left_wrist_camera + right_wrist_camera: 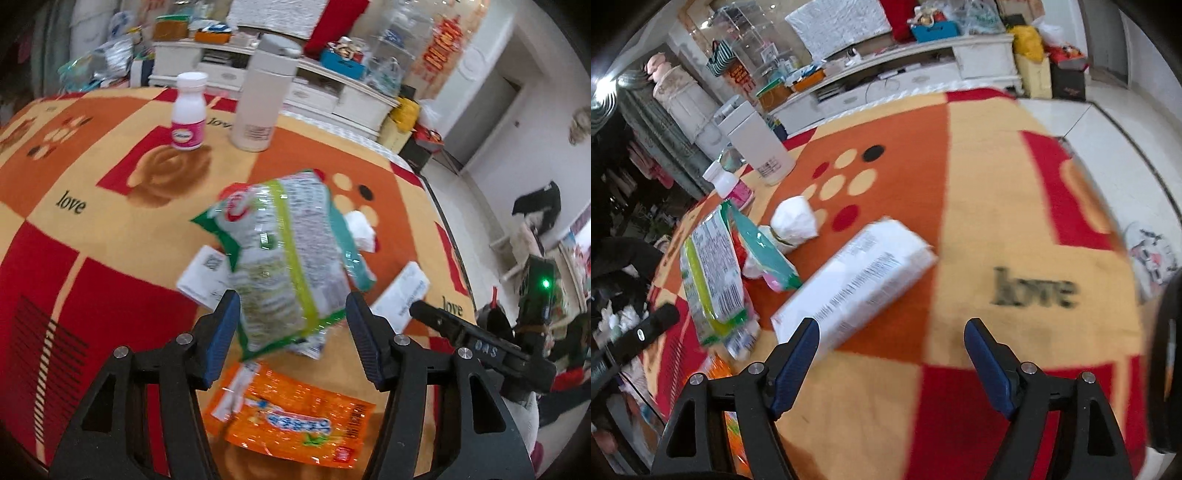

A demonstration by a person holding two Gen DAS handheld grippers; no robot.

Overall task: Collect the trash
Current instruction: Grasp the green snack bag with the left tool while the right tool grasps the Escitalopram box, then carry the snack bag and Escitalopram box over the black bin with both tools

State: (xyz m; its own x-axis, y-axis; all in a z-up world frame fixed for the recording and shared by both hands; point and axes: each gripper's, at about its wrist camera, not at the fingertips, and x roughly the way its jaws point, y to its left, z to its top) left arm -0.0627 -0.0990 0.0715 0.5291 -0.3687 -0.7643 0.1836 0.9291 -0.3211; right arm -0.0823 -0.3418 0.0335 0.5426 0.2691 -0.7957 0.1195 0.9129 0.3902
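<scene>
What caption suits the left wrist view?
Open left tongs hover over a green snack wrapper on the patterned blanket.

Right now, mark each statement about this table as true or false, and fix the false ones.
1. The left gripper has its jaws open around the lower end of the green snack wrapper. True.
2. The pink-labelled pill bottle lies on its side. False: it stands upright beside the tall white flask.
3. An orange wrapper lies flat on the blanket, nearer the left camera than the green one. True.
4. The right gripper is clamped on the white packet. False: its jaws are open and hold nothing; the packet only reaches towards one finger.
5. The crumpled white tissue sits inside a bin. False: it is on the blanket.
</scene>
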